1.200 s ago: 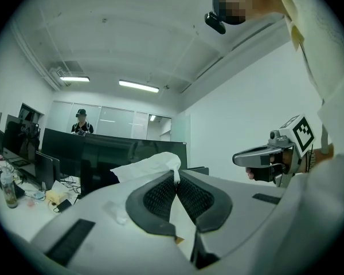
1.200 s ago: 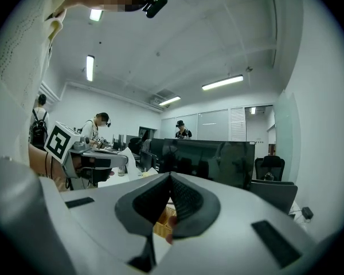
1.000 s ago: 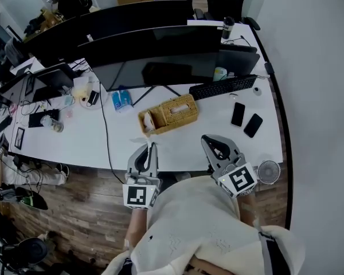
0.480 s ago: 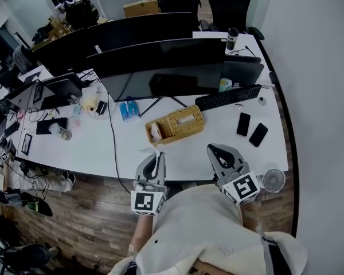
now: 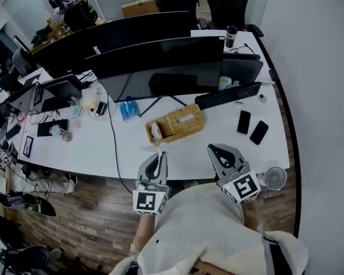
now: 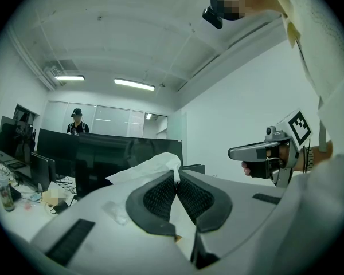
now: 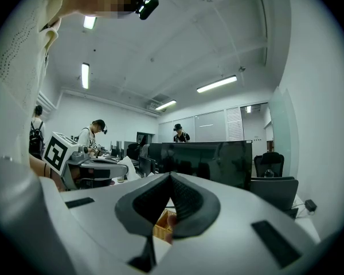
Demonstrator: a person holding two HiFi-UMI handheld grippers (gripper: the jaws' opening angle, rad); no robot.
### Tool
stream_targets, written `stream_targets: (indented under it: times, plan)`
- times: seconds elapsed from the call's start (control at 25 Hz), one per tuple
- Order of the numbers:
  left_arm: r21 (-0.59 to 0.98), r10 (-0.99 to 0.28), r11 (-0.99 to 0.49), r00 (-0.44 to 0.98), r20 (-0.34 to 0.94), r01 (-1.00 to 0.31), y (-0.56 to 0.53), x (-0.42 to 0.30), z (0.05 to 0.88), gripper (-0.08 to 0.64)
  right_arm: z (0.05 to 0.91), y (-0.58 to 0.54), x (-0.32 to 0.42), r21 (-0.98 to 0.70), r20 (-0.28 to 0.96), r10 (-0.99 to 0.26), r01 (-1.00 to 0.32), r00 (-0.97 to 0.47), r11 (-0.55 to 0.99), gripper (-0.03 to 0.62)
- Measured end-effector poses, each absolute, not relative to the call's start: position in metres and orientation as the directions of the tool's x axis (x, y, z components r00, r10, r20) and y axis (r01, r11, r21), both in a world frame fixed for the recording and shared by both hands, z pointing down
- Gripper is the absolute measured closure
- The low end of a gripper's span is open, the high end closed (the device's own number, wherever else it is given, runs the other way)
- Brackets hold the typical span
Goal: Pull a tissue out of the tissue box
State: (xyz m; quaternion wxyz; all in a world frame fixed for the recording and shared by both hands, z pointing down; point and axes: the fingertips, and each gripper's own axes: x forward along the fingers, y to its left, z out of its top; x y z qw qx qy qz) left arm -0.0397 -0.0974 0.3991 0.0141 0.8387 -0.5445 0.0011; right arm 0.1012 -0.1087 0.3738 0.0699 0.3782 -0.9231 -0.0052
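While the left gripper is clamped tight on a white tissue that flops toward 10 o'clock from its tips, the right gripper is closed and empty. The tissue box sits on the desk, at 1 o'clock from the left gripper, apart from both.

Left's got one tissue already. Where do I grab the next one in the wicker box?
Likely the pale tissue tuft showing in the slot on top of the wicker tissue box. Come straight down with the right gripper, fingers opened first: the tuft seems low, walled by weave all round.
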Motion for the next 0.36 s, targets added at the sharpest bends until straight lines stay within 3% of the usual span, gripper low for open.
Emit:
stream_targets:
  times: [0.36]
  plan:
    - [0.026, -0.911, -0.411, 0.411, 0.016, -0.911, -0.0992, -0.0411, 0.4005, 0.546, 0.3765, -0.1079, 0.1002, 0.074, 0.133, -0.7, -0.698, -0.701, 0.713, 0.592]
